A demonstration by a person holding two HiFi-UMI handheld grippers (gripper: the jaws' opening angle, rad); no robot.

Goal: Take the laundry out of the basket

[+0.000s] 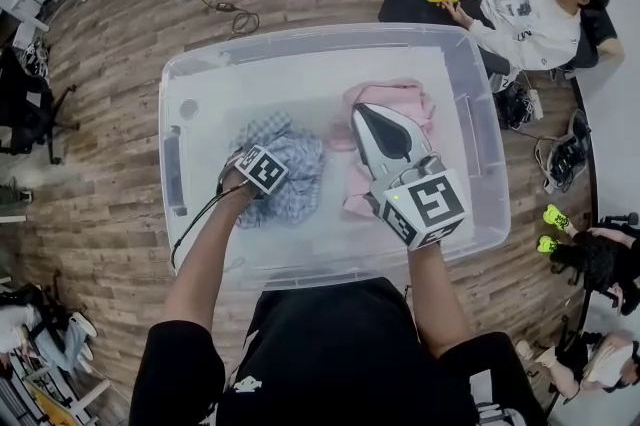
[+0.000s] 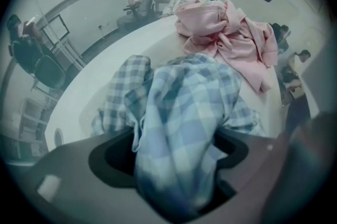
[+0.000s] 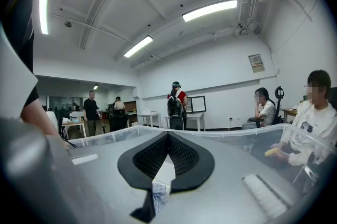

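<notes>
The clear plastic bin [image 1: 210,99] fills the middle of the head view, standing on a wood floor [image 1: 110,214]. Its near rim is partly covered by the person's black top. Inside, the blue plaid garment [image 1: 298,164] lies crumpled at ctr-left and the pink garment [image 1: 405,99] at ctr-right, just beside it. Approx half of the pink one is hidden under the right gripper [image 1: 366,116], so whether the two cloths touch can't be told. The left gripper [image 2: 176,162] is down in the bin on the plaid garment. From above only its marker cube shows and the jaws are hidden. Its own view shows them standing wide w/ a thick bunch of plaid wedged between them, cloth against both pads, and the bottom of the bunch lost in shadow. The right gripper hangs above the pink garment, jaws pressed together pad to pad, empty. A sliver of checked cloth shows thru the slot below the pads, too small to say more. At upper right a seated person [image 1: 525,9] in a white top holds something yellow that is too small to name.
</notes>
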